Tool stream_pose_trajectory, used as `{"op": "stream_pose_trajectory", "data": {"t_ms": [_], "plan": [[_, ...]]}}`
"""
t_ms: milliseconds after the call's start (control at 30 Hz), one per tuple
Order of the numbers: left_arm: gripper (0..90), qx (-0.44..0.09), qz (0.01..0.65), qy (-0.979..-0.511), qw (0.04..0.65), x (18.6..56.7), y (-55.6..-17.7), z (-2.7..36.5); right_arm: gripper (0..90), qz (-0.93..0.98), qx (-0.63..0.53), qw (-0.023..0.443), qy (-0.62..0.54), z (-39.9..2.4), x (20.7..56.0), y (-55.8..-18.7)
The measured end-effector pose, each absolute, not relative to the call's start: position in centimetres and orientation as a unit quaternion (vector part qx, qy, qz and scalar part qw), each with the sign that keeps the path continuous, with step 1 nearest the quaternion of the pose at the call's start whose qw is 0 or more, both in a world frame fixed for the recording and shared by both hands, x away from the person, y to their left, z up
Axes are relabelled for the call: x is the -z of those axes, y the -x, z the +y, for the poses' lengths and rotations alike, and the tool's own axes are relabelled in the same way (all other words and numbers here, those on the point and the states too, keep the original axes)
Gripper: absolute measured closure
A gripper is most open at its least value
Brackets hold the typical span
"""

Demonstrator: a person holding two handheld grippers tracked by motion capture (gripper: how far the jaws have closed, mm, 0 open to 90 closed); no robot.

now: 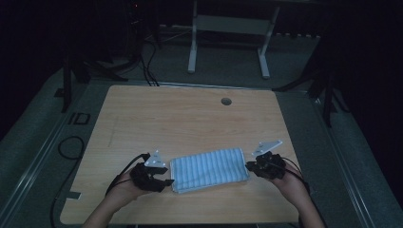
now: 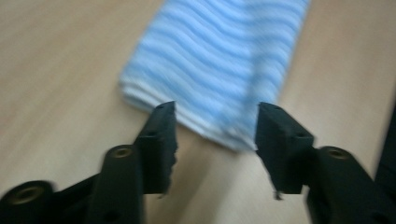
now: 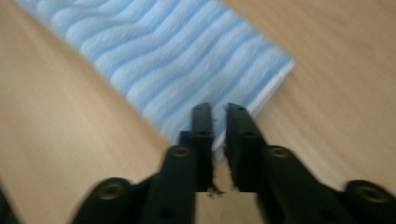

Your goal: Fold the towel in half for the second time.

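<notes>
A folded blue-striped cloth [image 1: 209, 169] lies near the counter's [image 1: 190, 118] front edge. The left gripper [image 2: 215, 126] has its fingers spread before one short end; the right gripper [image 3: 218, 123] is nearly closed, probably pinching the other end, likely to unfold it.

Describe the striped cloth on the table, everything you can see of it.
The cloth is a soft, ribbed-looking fabric in light blue and white stripes, folded into a flat, layered rectangle; stacked white edges show at its end. It lies on the wooden table near the person's edge, long side running left to right, slightly tilted. The left gripper stands open at one end. The right gripper, jaws nearly together, is at the other; whether it pinches the cloth is unclear.
</notes>
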State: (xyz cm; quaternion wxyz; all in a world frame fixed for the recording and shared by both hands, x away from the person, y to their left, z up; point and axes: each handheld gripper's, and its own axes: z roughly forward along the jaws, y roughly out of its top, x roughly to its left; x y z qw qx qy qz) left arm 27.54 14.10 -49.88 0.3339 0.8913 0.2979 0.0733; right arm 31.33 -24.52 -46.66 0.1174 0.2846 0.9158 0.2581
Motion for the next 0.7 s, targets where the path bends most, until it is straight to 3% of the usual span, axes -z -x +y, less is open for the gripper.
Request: {"op": "stream_pose_trajectory", "data": {"t_ms": [67, 233, 400, 533, 700], "plan": [[54.2, -0.078, 0.301, -0.890, 0.335, 50.2, -28.2, 13.2, 88.0, 0.918, -0.256, 0.109, -0.281, -23.7, 47.2, -31.9], [53.2, -0.052, 0.292, -0.895, 0.332, 51.4, -29.9, 10.8, 88.9, 0.926, -0.242, 0.091, -0.276, -21.9, 49.2, -33.4], [45.6, -0.032, 0.288, -0.906, 0.308, 53.2, -31.4, 9.6, 88.8, 0.928, -0.228, 0.087, -0.280, -20.7, 50.6, -34.6], [41.8, -0.016, 0.300, -0.896, 0.328, 53.7, -32.6, 10.1, 88.2, 0.930, -0.218, 0.075, -0.288, -20.4, 52.1, -35.7], [36.1, -0.026, 0.290, -0.901, 0.321, 53.7, -33.8, 10.6, 88.0, 0.923, -0.232, 0.064, -0.299, -20.2, 52.4, -36.7]]}}
